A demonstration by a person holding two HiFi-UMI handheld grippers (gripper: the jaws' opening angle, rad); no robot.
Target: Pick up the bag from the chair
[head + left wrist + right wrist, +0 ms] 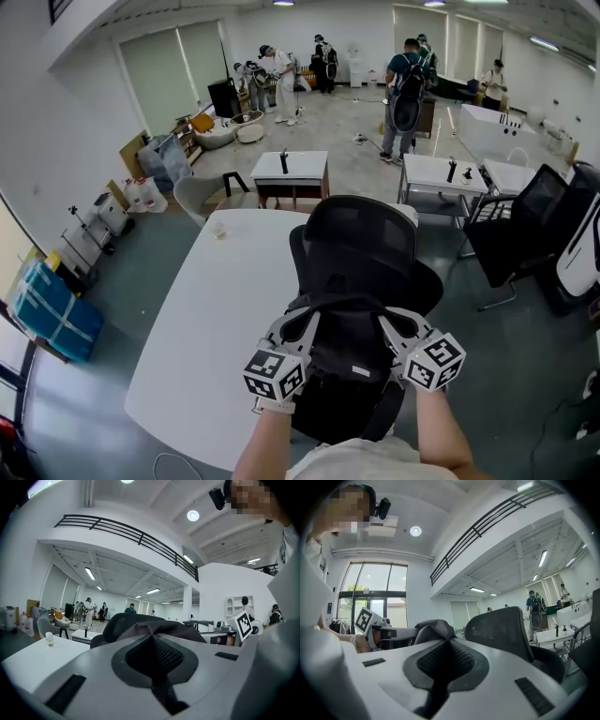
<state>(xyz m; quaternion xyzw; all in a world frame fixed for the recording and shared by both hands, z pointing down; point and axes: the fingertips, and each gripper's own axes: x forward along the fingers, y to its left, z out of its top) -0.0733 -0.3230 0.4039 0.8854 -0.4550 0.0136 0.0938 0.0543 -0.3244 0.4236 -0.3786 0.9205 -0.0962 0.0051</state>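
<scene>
Fingers (296,330) of left gripper (152,641) and right gripper (449,644) pinch crumpled black bag (347,370).

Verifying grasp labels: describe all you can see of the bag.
The bag is black soft fabric with a small pale label and a strap at its lower right. It hangs close to the chair, top bunched in two pinches: left gripper shut on one, right gripper on the other. Chair contact unclear.
</scene>
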